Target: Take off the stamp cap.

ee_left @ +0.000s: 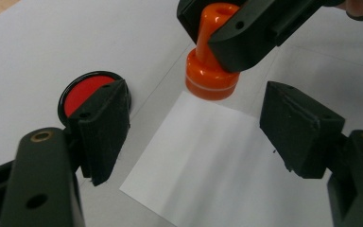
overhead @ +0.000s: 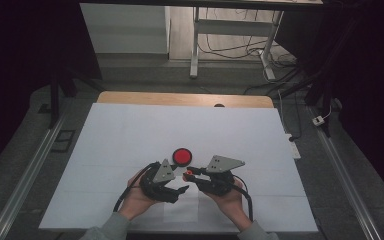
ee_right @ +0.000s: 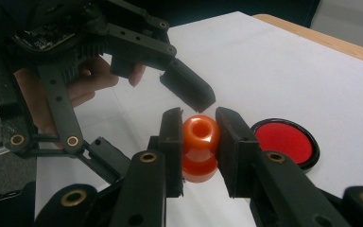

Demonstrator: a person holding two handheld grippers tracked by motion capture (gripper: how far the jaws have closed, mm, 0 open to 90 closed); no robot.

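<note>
An orange stamp [ee_right: 199, 142] with a knob handle is held by that handle in my right gripper [ee_right: 198, 124], which is shut on it. The stamp [ee_left: 211, 71] hangs base down just over the far corner of a small white paper sheet [ee_left: 203, 161]. My left gripper [ee_left: 194, 127] is open above the sheet, with nothing between its jaws. A round red ink pad [ee_left: 87, 90] with a black rim lies on the table beside the left jaw. In the high view both grippers, left [overhead: 180, 190] and right [overhead: 190, 173], meet just in front of the ink pad [overhead: 182, 156].
A white cover [overhead: 130, 135] spans the wooden table [overhead: 180, 98], whose far edge shows behind it. Beyond the table stand desk legs and cables on the floor [overhead: 230, 50]. Dark rails run along both sides.
</note>
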